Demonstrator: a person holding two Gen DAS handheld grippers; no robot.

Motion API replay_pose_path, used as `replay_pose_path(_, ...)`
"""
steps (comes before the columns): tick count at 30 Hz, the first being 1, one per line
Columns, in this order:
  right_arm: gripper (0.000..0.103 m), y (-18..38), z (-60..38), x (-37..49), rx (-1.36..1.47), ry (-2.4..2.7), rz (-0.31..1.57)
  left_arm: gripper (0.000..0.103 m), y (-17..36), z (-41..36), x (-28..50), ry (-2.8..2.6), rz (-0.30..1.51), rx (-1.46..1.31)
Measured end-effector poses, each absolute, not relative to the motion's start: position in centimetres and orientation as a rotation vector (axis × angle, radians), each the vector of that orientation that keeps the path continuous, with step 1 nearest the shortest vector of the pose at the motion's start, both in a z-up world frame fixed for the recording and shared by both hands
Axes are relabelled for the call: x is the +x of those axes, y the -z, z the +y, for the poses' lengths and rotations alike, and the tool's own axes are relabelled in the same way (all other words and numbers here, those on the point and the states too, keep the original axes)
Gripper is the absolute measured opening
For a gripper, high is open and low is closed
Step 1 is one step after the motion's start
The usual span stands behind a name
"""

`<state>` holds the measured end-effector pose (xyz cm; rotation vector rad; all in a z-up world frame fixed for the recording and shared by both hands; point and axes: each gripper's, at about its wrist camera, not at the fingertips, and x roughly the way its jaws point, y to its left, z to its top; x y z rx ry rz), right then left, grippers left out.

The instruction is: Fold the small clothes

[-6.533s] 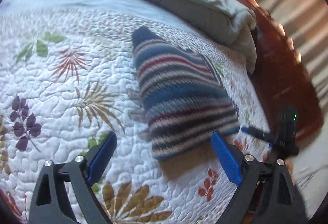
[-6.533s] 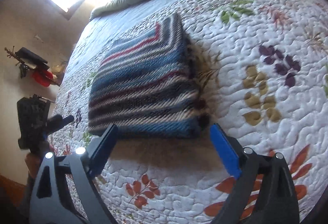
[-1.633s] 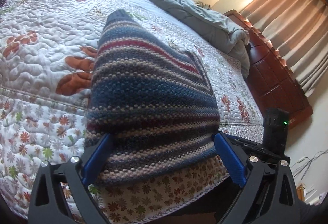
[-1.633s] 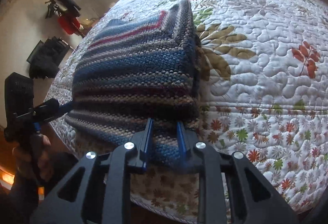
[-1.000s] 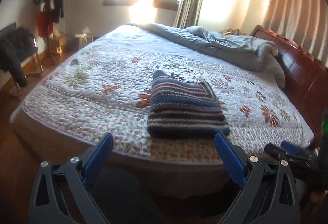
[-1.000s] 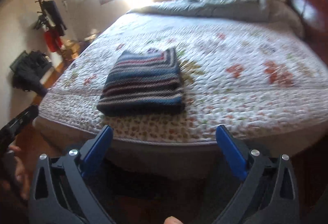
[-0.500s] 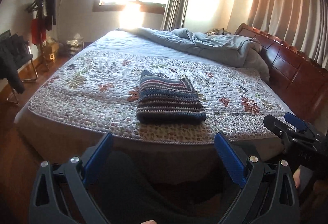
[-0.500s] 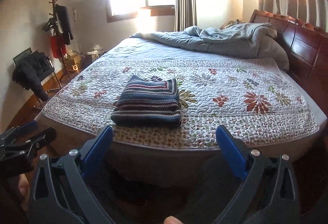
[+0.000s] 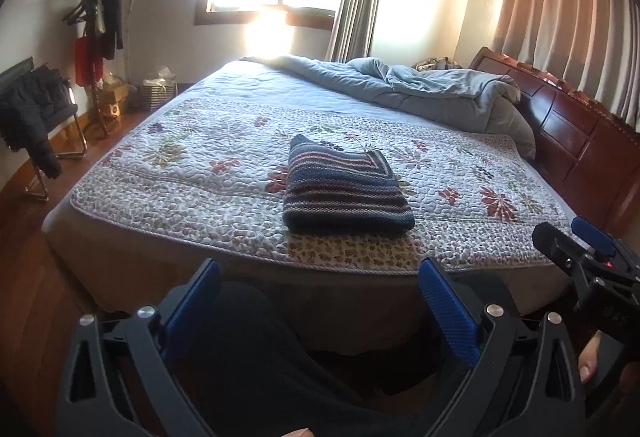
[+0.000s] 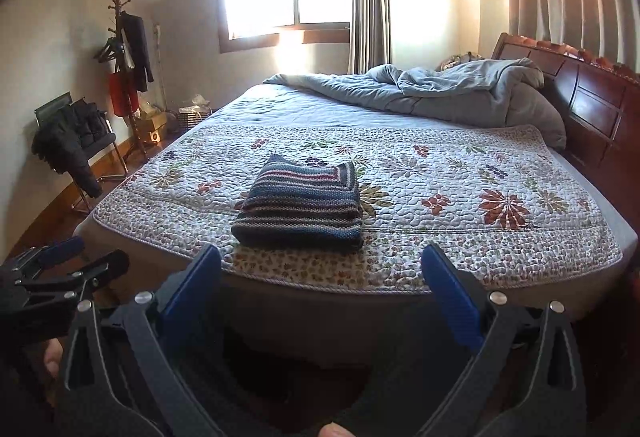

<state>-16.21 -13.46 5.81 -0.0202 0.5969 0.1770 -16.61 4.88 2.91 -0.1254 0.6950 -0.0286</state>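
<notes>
A folded striped knit garment (image 9: 344,193) in blue, grey and maroon lies flat near the front edge of the bed, on a floral quilt (image 9: 192,173). In the right wrist view the same striped garment (image 10: 300,205) rests on that quilt (image 10: 480,181). My left gripper (image 9: 320,301) is open, held back off the bed and well short of the garment. My right gripper (image 10: 320,293) is open too, also clear of the bed with nothing between its fingers. Each gripper shows at the edge of the other's view.
A rumpled grey-blue duvet (image 9: 420,93) lies by the dark wooden headboard (image 9: 580,125). A coat stand (image 10: 128,69) and a chair with a dark jacket (image 10: 72,141) stand at the left wall. Wooden floor runs along the bed. A person's dark-clothed legs (image 9: 280,377) are below.
Both grippers have pulled back from the bed; the right one let go of the garment, which now lies folded near the bed's edge. Over the last half second both views barely shift.
</notes>
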Motion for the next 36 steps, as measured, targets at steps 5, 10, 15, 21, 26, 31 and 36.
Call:
replay_pose_path(5, 0.100, -5.5, -13.3, -16.5, -0.015, -0.183, 0.595, 0.099, -2.5, 4.1, -17.0, 0.027, 0.711, -0.109)
replay_pose_path(10, 0.100, -5.4, -13.3, -16.9, -0.016, -0.181, 0.586, 0.099, -2.6, 4.0, -17.3, 0.024, 0.710, -0.116)
replay_pose_path(15, 0.100, -5.4, -13.3, -17.1, -0.019, -0.176, 0.579, 0.099, -2.8, 3.5, -17.4, 0.026, 0.703, -0.105)
replay_pose_path(21, 0.100, -5.3, -13.7, -17.1, -0.016, -0.173, 0.578, 0.099, -2.7, 2.9, -17.4, 0.012, 0.713, -0.095)
replay_pose_path(26, 0.100, -5.3, -13.7, -17.2, -0.014, -0.177, 0.575, 0.099, -2.8, 2.7, -17.5, 0.006, 0.715, -0.089)
replay_pose_path(31, 0.100, -5.2, -13.5, -17.2, -0.015, -0.177, 0.575, 0.099, -3.0, 2.5, -17.8, -0.011, 0.712, -0.074)
replay_pose_path(36, 0.100, -5.1, -13.4, -17.1, -0.017, -0.176, 0.578, 0.099, -3.0, 2.4, -18.1, -0.013, 0.698, -0.069)
